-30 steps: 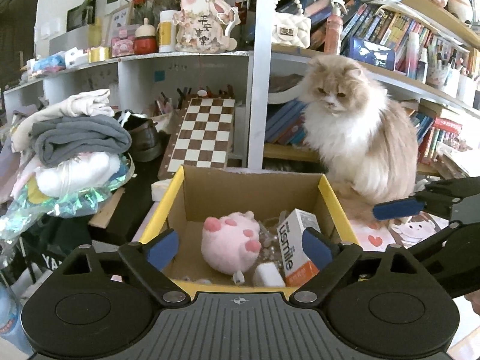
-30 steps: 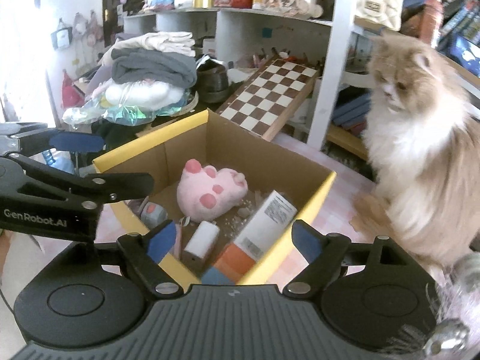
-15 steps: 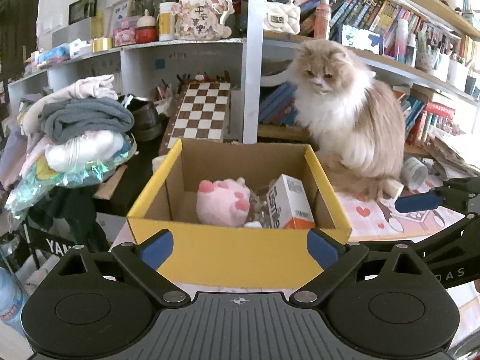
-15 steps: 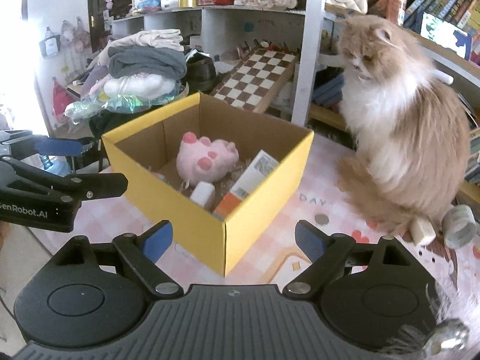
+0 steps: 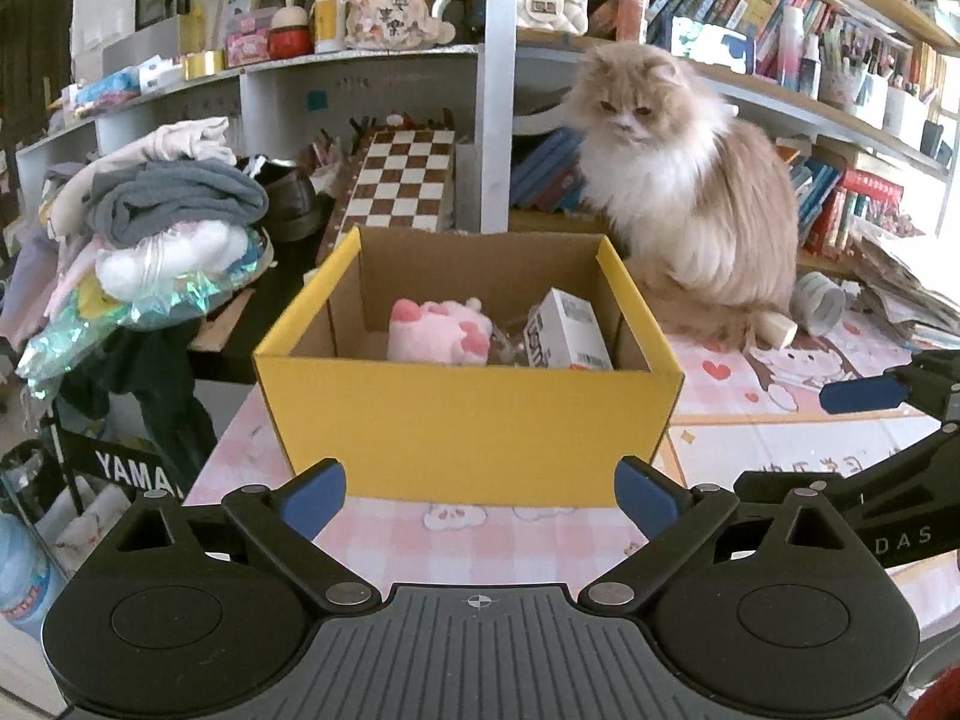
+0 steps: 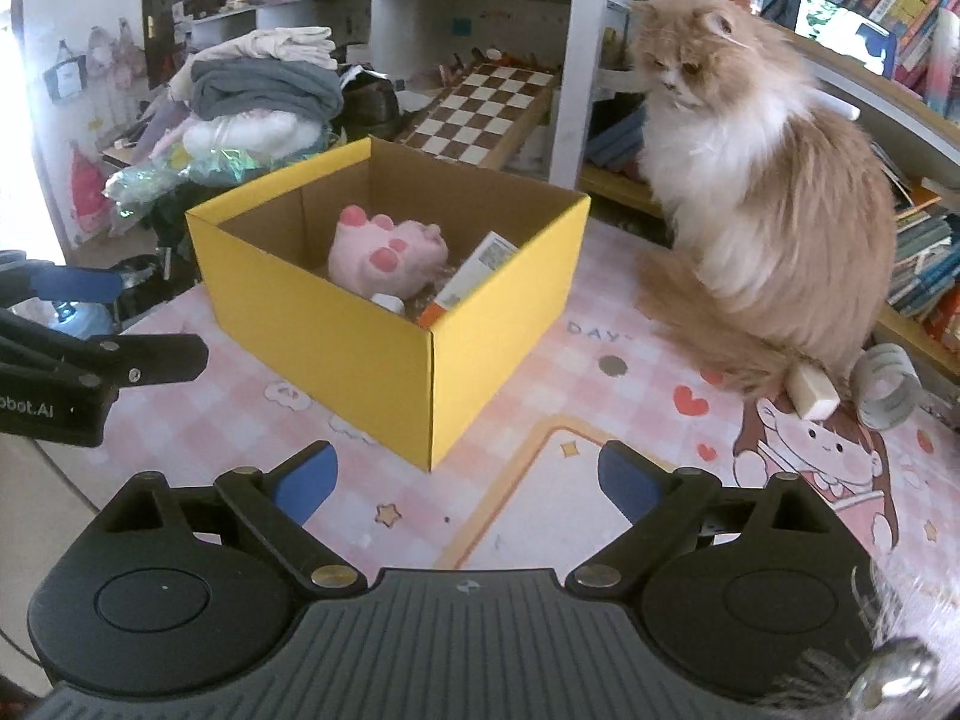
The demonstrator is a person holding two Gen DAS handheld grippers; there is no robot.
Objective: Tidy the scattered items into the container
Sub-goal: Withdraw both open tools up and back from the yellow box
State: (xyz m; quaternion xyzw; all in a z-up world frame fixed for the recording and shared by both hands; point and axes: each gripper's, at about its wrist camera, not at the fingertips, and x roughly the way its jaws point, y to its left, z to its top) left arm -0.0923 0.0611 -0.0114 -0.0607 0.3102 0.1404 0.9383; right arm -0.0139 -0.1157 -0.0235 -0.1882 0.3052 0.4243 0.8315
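A yellow cardboard box (image 5: pixel 468 414) (image 6: pixel 336 324) stands on the pink patterned mat. Inside lie a pink paw plush (image 5: pixel 435 333) (image 6: pixel 384 255), a white and orange carton (image 5: pixel 567 330) (image 6: pixel 474 276) and a small white item (image 6: pixel 389 302). My left gripper (image 5: pixel 480 501) is open and empty, in front of the box's near wall. My right gripper (image 6: pixel 465 483) is open and empty, in front of the box's near corner. A white roll (image 6: pixel 888 387) (image 5: pixel 819 303) and a small white block (image 6: pixel 813 393) (image 5: pixel 777 327) lie on the mat beside the cat.
A fluffy cream cat (image 5: pixel 684 192) (image 6: pixel 762 198) sits on the mat right of the box. A pile of clothes (image 5: pixel 156 210) (image 6: pixel 258 96) lies to the left. A chessboard (image 5: pixel 405 177) leans behind the box. Shelves of books and ornaments stand behind.
Both grippers have pulled back and away from above the box, so the box's outer walls and more of the mat now show. Both stayed open and empty.
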